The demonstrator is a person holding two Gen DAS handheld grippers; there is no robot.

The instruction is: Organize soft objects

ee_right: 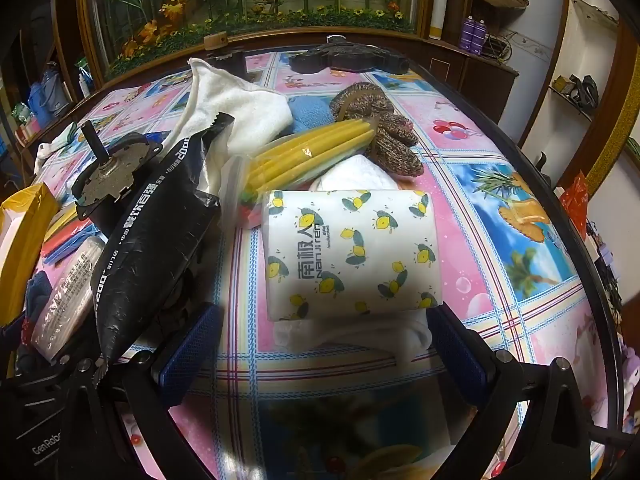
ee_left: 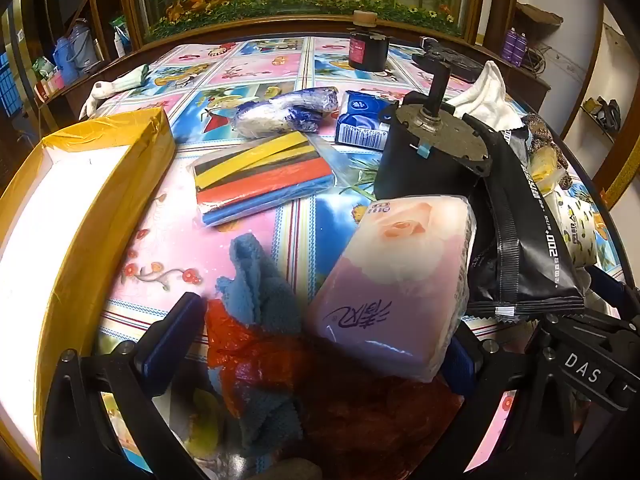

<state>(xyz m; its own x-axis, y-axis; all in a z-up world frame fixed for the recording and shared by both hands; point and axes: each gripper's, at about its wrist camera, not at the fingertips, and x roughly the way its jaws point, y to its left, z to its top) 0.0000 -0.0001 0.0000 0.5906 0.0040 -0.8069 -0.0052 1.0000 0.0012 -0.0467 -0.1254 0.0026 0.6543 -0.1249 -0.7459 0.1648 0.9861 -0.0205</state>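
Note:
My left gripper (ee_left: 320,344) is open over a red plastic bag (ee_left: 264,356) and a blue cloth (ee_left: 260,280); a pink tissue pack (ee_left: 400,280) leans against its right finger (ee_left: 460,364). My right gripper (ee_right: 320,344) is open just before a lemon-print tissue pack (ee_right: 352,252), which lies on a white cloth (ee_right: 360,334). Behind it lie yellow tubes in a clear bag (ee_right: 308,156), a brown knitted piece (ee_right: 384,128) and a white towel (ee_right: 244,104). A yellow-edged box (ee_left: 80,216) with a white inside stands at the left.
A black motor (ee_left: 432,152) and a black foil pouch (ee_left: 524,240) stand between the grippers. A bag of coloured tubes (ee_left: 260,180), a blue-white wrapped bundle (ee_left: 284,112), a blue tissue pack (ee_left: 360,120) and a black jar (ee_left: 368,50) lie farther back. The round table (ee_right: 520,280) has a dark rim.

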